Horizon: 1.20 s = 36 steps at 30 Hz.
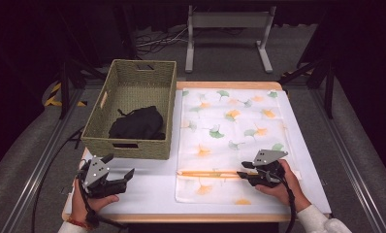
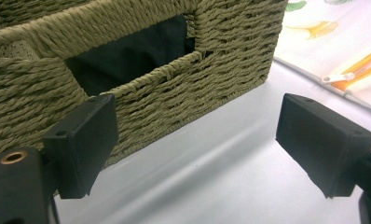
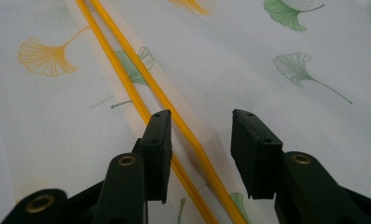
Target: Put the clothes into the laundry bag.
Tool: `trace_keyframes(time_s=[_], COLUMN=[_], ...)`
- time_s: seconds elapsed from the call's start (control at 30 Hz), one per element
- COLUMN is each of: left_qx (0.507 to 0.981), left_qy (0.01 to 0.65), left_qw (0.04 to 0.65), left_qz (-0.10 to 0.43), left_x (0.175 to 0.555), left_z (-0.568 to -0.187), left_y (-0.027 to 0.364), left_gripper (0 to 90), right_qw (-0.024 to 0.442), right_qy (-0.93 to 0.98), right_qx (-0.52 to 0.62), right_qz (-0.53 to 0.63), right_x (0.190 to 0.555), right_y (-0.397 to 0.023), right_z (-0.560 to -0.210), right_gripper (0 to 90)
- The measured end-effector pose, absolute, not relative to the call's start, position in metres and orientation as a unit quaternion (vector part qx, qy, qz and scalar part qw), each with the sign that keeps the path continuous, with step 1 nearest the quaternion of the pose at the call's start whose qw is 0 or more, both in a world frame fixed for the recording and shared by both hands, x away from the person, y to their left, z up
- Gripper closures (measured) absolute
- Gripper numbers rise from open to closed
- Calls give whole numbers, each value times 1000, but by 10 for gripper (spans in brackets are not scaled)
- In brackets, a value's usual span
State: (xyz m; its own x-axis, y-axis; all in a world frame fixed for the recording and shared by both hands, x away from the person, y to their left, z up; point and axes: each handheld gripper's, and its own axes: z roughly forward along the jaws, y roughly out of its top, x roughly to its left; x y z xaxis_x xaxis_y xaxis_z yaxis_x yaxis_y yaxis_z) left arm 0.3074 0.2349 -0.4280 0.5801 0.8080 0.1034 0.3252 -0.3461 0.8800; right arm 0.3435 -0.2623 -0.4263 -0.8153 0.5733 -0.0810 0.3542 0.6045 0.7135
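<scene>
A white see-through pouch (image 1: 230,126) printed with green and orange ginkgo leaves lies flat on the table. Its orange zipper (image 1: 210,173) runs across the near end. My right gripper (image 1: 242,170) is at the zipper's right end, pointing left along it. In the right gripper view the gripper (image 3: 202,135) is open just above the pouch (image 3: 249,60), with the two orange zipper strips (image 3: 127,84) running under the gap by the left jaw. My left gripper (image 1: 120,167) rests at the front left, open and holding nothing (image 2: 202,140).
A woven basket (image 1: 169,97) stands left of the pouch with a black cloth bundle (image 1: 137,124) inside, also seen through its handle slot (image 2: 127,56). The white table top (image 1: 147,189) lies between basket and front edge. A metal stand (image 1: 227,22) is beyond the table.
</scene>
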Motion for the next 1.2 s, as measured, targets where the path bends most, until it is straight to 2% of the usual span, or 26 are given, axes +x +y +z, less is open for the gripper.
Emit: trace_keyframes(time_s=[0.47, 0.73, 0.97, 1.2], left_qx=[776, 770, 772, 773], left_qy=[362, 362, 355, 358], left_qw=[439, 449, 450, 450], left_qz=[272, 272, 273, 268], left_x=[307, 308, 309, 309], left_z=[-429, -423, -421, -423], left_y=[234, 237, 236, 237], left_gripper=[135, 132, 131, 130], right_qw=[153, 147, 133, 134], right_qy=[885, 885, 887, 882], right_qx=[268, 271, 282, 297], right_qz=[349, 348, 341, 341], right_x=[350, 352, 356, 361], right_y=[-255, -256, -257, -260], right_z=[-431, -433, -438, -438], right_gripper=[540, 553, 613, 779])
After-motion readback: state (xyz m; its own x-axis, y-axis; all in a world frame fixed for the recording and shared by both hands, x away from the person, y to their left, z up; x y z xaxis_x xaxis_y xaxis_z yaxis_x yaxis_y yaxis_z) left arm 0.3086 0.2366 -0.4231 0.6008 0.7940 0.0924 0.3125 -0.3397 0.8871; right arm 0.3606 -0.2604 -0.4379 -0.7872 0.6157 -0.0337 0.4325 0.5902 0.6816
